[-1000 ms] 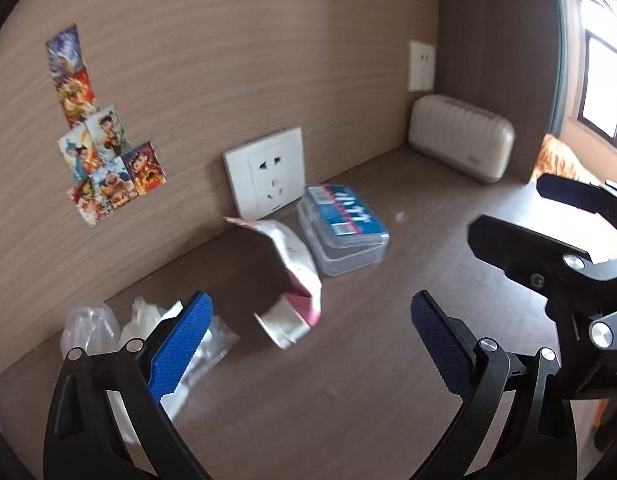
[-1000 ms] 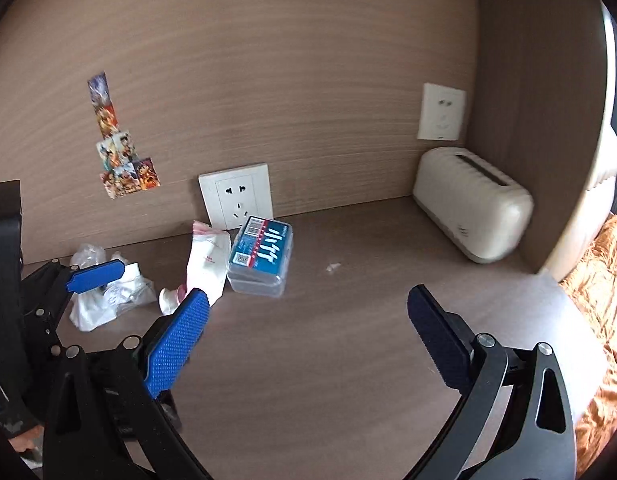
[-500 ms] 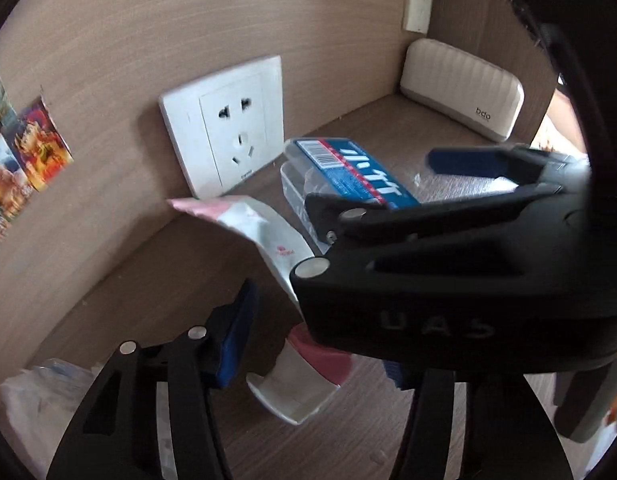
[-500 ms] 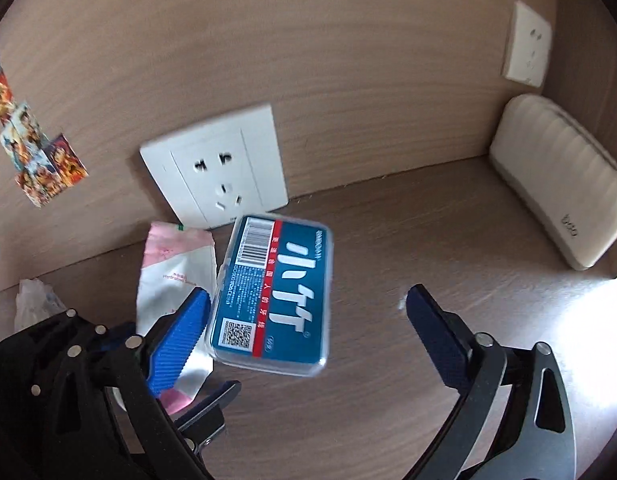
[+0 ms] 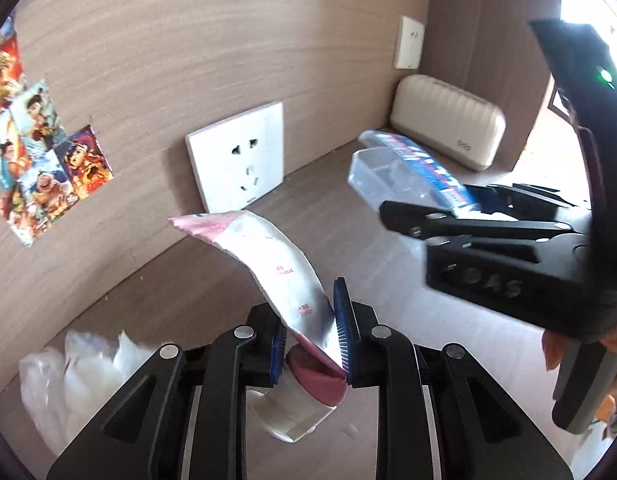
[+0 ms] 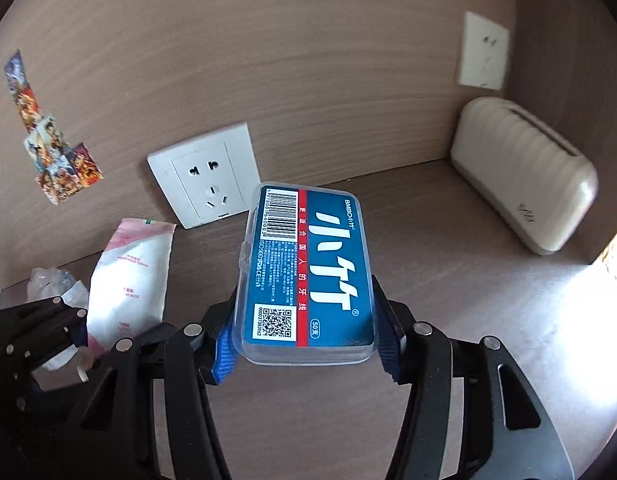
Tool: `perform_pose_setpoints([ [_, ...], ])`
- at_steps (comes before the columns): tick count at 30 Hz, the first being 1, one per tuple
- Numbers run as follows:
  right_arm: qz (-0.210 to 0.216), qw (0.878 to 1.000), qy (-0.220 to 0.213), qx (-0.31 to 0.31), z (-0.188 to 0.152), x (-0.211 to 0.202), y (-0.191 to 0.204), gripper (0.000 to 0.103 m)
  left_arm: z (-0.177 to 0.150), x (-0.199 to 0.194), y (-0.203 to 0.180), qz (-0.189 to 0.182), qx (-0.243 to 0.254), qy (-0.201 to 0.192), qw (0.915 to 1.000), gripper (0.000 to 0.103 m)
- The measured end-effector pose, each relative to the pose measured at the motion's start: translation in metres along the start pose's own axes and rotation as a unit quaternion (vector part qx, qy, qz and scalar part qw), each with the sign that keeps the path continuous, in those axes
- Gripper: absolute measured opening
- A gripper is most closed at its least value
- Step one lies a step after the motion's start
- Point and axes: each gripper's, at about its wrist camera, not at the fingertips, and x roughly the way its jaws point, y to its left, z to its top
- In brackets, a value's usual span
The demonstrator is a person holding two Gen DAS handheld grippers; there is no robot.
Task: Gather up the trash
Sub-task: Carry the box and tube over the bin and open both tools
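My left gripper [image 5: 312, 344] is shut on a squeezed white and pink toothpaste tube [image 5: 284, 272], near its capped end, lifted off the wooden desk [image 5: 348, 232]. The tube also shows in the right wrist view [image 6: 128, 280]. My right gripper [image 6: 304, 344] is shut on a clear plastic box with a blue label [image 6: 308, 272] and holds it above the desk. That box shows in the left wrist view [image 5: 408, 168], with the right gripper [image 5: 508, 216] to the right of my left one.
Crumpled clear plastic wrap [image 5: 68, 376] lies at the left by the wall, also in the right wrist view [image 6: 56, 284]. A white wall socket [image 6: 208, 184], stickers [image 5: 40, 160], and a beige ribbed case [image 6: 524, 200] at the back right corner.
Both grippers moved in and shut: the left on the toothpaste tube, the right on the blue-labelled box, which has been raised off the desk.
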Motion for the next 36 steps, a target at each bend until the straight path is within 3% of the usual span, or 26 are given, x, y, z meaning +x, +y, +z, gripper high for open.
perform_pose_setpoints([
  [6, 0.003, 1.000, -0.022, 0.015, -0.024, -0.058, -0.028, 0.057, 0.002, -0.035, -0.027, -0.011, 0.007, -0.018, 0.9998, 0.021],
  [13, -0.010, 0.999, -0.032, 0.033, -0.050, -0.107, -0.060, 0.057, -0.003, -0.064, -0.094, -0.036, 0.028, -0.029, 0.9985, 0.021],
  [21, -0.041, 0.996, -0.036, 0.064, -0.110, -0.174, -0.111, 0.057, -0.031, -0.088, -0.187, -0.095, 0.059, -0.022, 0.9935, 0.021],
  [29, -0.086, 0.992, -0.028, 0.090, -0.175, -0.226, -0.159, 0.057, -0.068, -0.099, -0.288, -0.164, 0.120, -0.004, 0.9792, 0.021],
  [36, -0.122, 0.984, -0.009, 0.132, -0.235, -0.250, -0.194, 0.057, -0.109, -0.091, -0.351, -0.212, 0.165, 0.030, 0.9629, 0.021],
])
